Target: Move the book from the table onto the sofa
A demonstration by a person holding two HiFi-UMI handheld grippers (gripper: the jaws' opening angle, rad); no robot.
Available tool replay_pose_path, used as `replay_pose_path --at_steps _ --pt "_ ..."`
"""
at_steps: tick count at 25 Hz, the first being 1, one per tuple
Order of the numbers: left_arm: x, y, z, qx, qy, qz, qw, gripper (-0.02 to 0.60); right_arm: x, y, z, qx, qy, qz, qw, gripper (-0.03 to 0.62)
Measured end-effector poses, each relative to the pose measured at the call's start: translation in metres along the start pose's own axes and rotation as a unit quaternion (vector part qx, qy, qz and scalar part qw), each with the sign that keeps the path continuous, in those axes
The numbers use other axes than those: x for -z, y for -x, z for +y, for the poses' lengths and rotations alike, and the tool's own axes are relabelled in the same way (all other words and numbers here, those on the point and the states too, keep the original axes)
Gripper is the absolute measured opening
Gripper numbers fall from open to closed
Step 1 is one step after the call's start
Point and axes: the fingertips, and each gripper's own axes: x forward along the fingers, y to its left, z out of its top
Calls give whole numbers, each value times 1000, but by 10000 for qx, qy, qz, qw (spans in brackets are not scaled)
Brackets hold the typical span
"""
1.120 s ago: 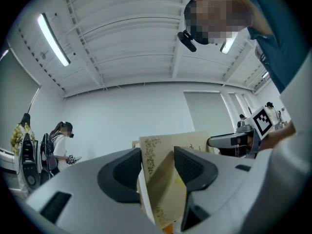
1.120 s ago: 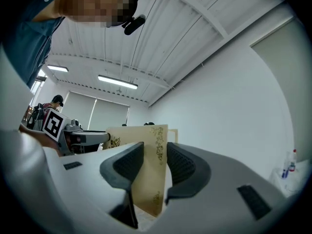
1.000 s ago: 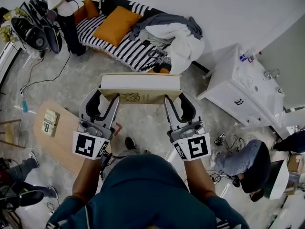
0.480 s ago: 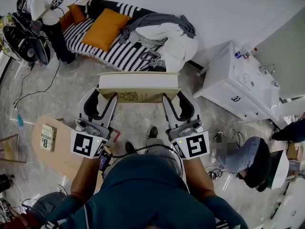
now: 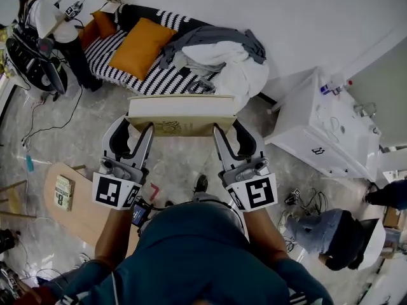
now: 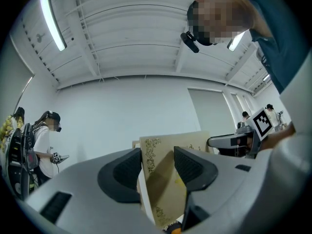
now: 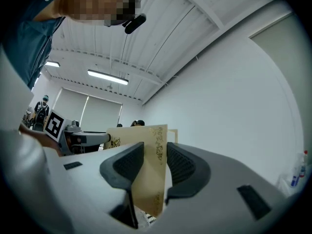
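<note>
Forward goes the book (image 5: 181, 114), nearer the striped sofa (image 5: 156, 81), with the table (image 5: 82, 202) left behind. The left gripper (image 5: 138, 127) and the right gripper (image 5: 227, 127) each clamp one end, holding it aloft; set-down looks near.

The left arm (image 5: 113, 235) and right arm (image 5: 266, 235) reach forward side by side, grippers pointing near level. The left gripper (image 5: 135, 129) has its pads pressed on one end of the book (image 5: 181, 115); the right gripper (image 5: 230, 131) clamps the other end, holding it between them
</note>
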Motion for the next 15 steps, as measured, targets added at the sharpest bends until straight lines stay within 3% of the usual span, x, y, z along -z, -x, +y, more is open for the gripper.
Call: replay_pose_path --at_steps 7,15 --pt "4 -57 5 -263 -164 -58 9995 198 8 -36 -54 -282 43 -112 9995 156" --pt "22 -99 47 -325 -130 43 9994 198 27 -94 -77 -317 -42 -82 9995 156"
